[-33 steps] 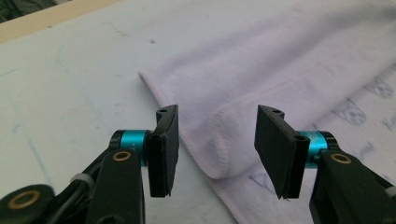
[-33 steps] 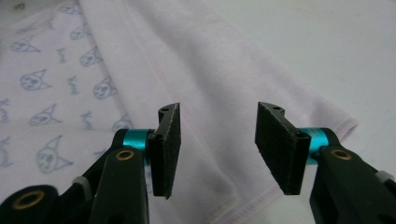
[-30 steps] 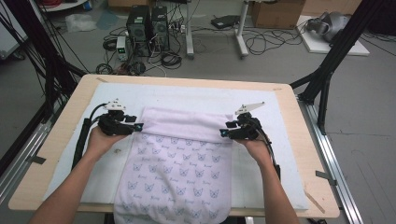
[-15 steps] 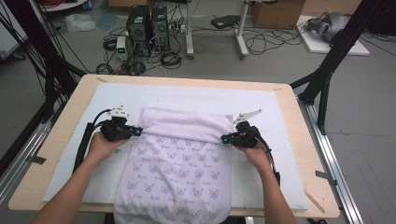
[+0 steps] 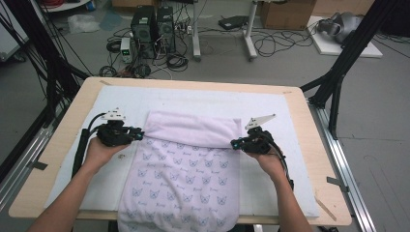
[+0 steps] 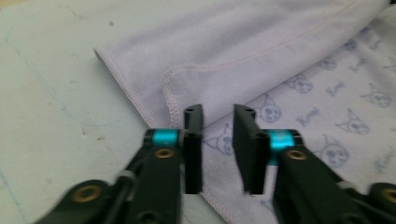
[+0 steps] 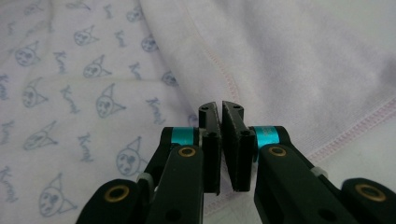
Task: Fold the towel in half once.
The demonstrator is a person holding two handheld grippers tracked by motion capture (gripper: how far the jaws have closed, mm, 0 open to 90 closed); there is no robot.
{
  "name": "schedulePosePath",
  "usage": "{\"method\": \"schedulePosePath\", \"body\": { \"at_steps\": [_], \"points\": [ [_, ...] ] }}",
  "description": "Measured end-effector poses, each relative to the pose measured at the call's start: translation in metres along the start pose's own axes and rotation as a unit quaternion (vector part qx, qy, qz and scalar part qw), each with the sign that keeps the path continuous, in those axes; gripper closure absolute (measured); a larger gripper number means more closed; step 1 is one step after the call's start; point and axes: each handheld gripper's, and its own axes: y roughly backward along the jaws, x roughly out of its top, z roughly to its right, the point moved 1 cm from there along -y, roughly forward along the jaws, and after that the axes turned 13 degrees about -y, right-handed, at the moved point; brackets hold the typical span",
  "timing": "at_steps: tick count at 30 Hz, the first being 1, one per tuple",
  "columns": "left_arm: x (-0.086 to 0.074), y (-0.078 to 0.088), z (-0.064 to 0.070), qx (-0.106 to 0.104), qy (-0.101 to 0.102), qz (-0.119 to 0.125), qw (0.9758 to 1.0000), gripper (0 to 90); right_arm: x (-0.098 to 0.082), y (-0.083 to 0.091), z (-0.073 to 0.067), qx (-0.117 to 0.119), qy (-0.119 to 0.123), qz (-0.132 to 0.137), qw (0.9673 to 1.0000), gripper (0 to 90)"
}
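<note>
A lilac towel [image 5: 183, 179] printed with small cat faces lies on the white mat [image 5: 208, 99], its near end hanging over the table's front edge. Its far end is folded back toward me as a plain flap [image 5: 193, 128]. My left gripper [image 5: 140, 134] sits at the flap's left corner. In the left gripper view this gripper [image 6: 218, 112] is open, with the flap's hem [image 6: 170, 93] just beyond its jaws. My right gripper [image 5: 233, 144] is at the flap's right corner. In the right gripper view it [image 7: 219, 106] is shut where the towel [image 7: 84, 70] hems meet.
The mat covers a wooden table [image 5: 72, 116]. Bare mat lies to the left, right and far side of the towel. Black frame posts [image 5: 338, 72] stand at the table's far corners. Computers [image 5: 154, 24] and cables sit on the floor beyond.
Both grippers have drawn the towel's far edge toward me, making the folded flap wider. The left gripper's jaws now stand apart.
</note>
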Motion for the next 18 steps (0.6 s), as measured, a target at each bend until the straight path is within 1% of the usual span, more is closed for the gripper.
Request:
{"method": "schedulePosePath", "body": {
  "at_steps": [1, 3, 4, 7, 8, 9, 10, 11, 12, 13, 14, 15, 17, 18],
  "points": [
    [0.001, -0.006, -0.001, 0.006, 0.002, -0.011, 0.9999, 58.8, 0.0, -0.002, 0.001, 0.0, -0.001, -0.002, 1.0, 85.4],
    [0.003, -0.014, -0.005, 0.019, 0.012, -0.022, 0.9995, 55.1, 0.001, -0.005, 0.004, 0.001, -0.001, -0.001, 1.0, 85.0],
    [0.006, -0.018, -0.008, 0.021, 0.014, -0.025, 0.9994, 53.5, 0.001, -0.007, 0.005, 0.0, -0.001, 0.001, 1.0, 84.8],
    [0.016, -0.027, -0.011, 0.028, 0.018, -0.027, 0.9991, 53.2, 0.0, -0.01, 0.008, 0.001, -0.009, -0.001, 1.0, 84.5],
    [0.018, -0.029, -0.012, 0.029, 0.015, -0.025, 0.9991, 53.2, 0.0, -0.01, 0.009, 0.001, -0.011, 0.0, 0.9999, 84.5],
    [0.022, -0.032, -0.011, 0.028, 0.011, -0.032, 0.999, 54.4, 0.0, -0.011, 0.01, 0.0, -0.012, 0.0, 0.9999, 84.5],
    [0.024, -0.033, -0.011, 0.028, 0.01, -0.035, 0.9989, 57.1, 0.001, -0.011, 0.011, 0.002, -0.011, 0.004, 0.9999, 84.5],
    [0.025, -0.036, -0.01, 0.024, -0.001, -0.044, 0.9987, 65.0, 0.001, -0.011, 0.011, 0.003, -0.011, 0.003, 0.9999, 84.5],
    [0.025, -0.037, -0.01, 0.024, -0.003, -0.05, 0.9985, 74.8, 0.0, -0.011, 0.011, 0.004, -0.014, 0.003, 0.9999, 84.5],
    [0.024, -0.038, -0.01, 0.021, -0.002, -0.057, 0.9982, 82.3, 0.0, -0.011, 0.011, 0.004, -0.014, 0.003, 0.9999, 84.6],
    [0.023, -0.036, -0.011, 0.017, -0.002, -0.064, 0.9978, 84.9, 0.0, -0.011, 0.011, 0.004, -0.014, 0.003, 0.9999, 84.7],
    [0.021, -0.035, -0.011, 0.016, 0.0, -0.066, 0.9977, 85.7, 0.0, -0.01, 0.011, 0.005, -0.013, 0.003, 0.9999, 84.9],
    [0.02, -0.028, -0.012, 0.015, 0.002, -0.055, 0.9984, 86.2, 0.0, -0.008, 0.01, 0.006, -0.01, 0.005, 0.9999, 85.1],
    [0.021, -0.021, -0.012, 0.015, 0.006, -0.04, 0.9991, 86.3, 0.0, -0.007, 0.009, 0.007, -0.009, 0.005, 0.9999, 85.4]
  ]
}}
